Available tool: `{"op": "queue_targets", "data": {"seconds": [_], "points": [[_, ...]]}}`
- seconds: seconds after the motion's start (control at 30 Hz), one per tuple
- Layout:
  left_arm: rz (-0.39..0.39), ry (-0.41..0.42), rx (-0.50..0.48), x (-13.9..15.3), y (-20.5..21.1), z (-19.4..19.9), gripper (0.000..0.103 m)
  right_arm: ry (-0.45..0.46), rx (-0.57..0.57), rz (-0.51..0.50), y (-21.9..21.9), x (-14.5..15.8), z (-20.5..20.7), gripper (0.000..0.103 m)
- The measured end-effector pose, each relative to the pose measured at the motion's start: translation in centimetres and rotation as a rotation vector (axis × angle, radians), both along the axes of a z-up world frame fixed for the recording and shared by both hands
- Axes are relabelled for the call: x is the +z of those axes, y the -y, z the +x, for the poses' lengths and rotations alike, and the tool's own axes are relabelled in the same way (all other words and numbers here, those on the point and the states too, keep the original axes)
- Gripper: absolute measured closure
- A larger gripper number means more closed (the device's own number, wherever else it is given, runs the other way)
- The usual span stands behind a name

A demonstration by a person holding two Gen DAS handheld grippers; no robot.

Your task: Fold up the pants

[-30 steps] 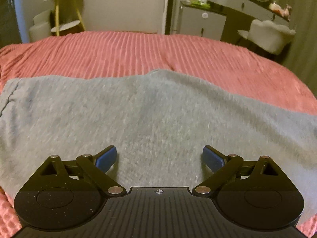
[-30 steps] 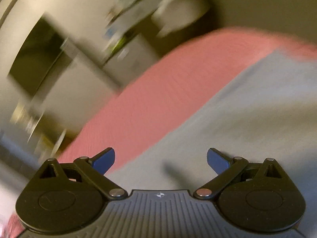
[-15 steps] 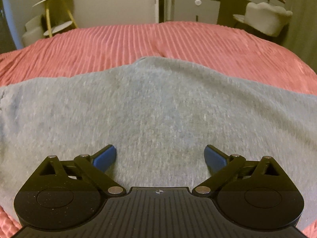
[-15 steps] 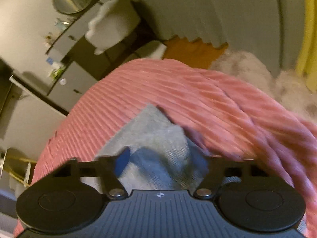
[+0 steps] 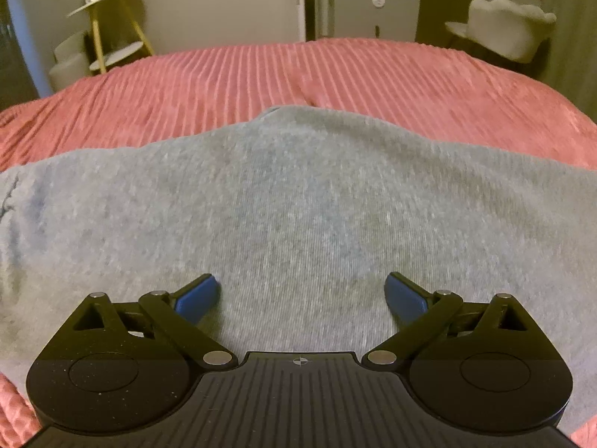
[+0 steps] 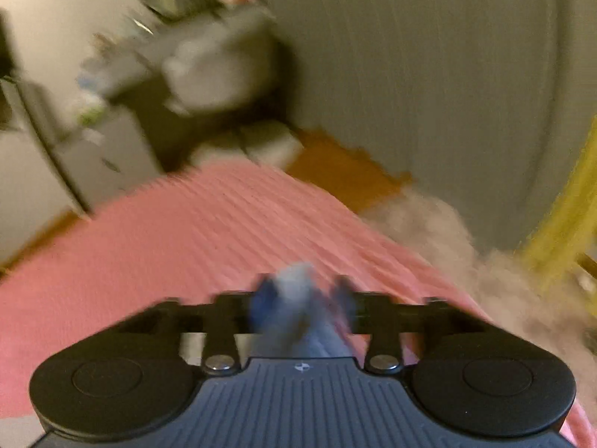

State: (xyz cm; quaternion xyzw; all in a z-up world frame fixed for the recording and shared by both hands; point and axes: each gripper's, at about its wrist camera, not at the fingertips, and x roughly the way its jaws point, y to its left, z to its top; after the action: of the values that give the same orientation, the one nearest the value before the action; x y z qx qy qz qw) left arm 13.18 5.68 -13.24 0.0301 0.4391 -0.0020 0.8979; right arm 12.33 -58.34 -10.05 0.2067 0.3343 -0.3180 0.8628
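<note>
While the pants (image 5: 298,201) lie spread flat on the pink bedspread (image 5: 335,74), filling the middle and lower part of the left wrist view, the step in hand looks like the first fold: one end gripped, the rest not yet folded. Right gripper (image 6: 304,298), low centre of its frame, has its fingers (image 6: 263,300) drawn close together with a bunch of grey fabric (image 6: 298,280) pinched between them; heavy blur, so which part of the garment it is, can't tell. Left gripper (image 5: 300,293) has its blue fingers (image 5: 197,296) spread wide, holding nothing, low over the cloth at bottom centre; contact or not, can't tell. Next move, my read: carry the pinched end across to the opposite end, left pinning the cloth so it doesn't drag on the ribbed cover.
</note>
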Motion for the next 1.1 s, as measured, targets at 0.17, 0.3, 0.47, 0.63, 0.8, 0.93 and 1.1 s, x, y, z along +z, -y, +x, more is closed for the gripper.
{"op": "queue_targets", "data": {"seconds": [0.17,0.3,0.47,0.63,0.8,0.93,1.1], "points": [[-0.025,-0.014,0.015,-0.2,-0.4,0.2,0.003,0.21,-0.107,0.033,-1.0,1.9,-7.1,0.023],[-0.025,-0.015,0.022,-0.3,-0.4,0.3,0.002,0.163,-0.084,0.067,-3.2,0.7,-12.9,0.025],[-0.032,-0.021,0.027,0.0,-0.5,0.1,0.003,0.095,-0.101,0.136,-3.3,-2.0,-16.9,0.044],[-0.048,-0.031,0.042,0.5,-0.7,-0.5,0.003,0.054,-0.15,0.239,-2.5,-3.9,-16.6,0.041],[-0.069,-0.03,0.055,0.8,-1.0,-0.9,0.003,0.072,-0.241,0.277,-2.3,-2.7,-17.4,0.043],[-0.043,-0.038,0.043,0.3,-0.2,-0.7,0.003,0.107,-0.238,0.346,-2.7,-3.6,-18.3,0.066],[-0.025,-0.031,0.026,0.4,0.3,-1.1,0.003,0.17,-0.247,0.322,-2.9,-3.5,-19.0,0.09]]}}
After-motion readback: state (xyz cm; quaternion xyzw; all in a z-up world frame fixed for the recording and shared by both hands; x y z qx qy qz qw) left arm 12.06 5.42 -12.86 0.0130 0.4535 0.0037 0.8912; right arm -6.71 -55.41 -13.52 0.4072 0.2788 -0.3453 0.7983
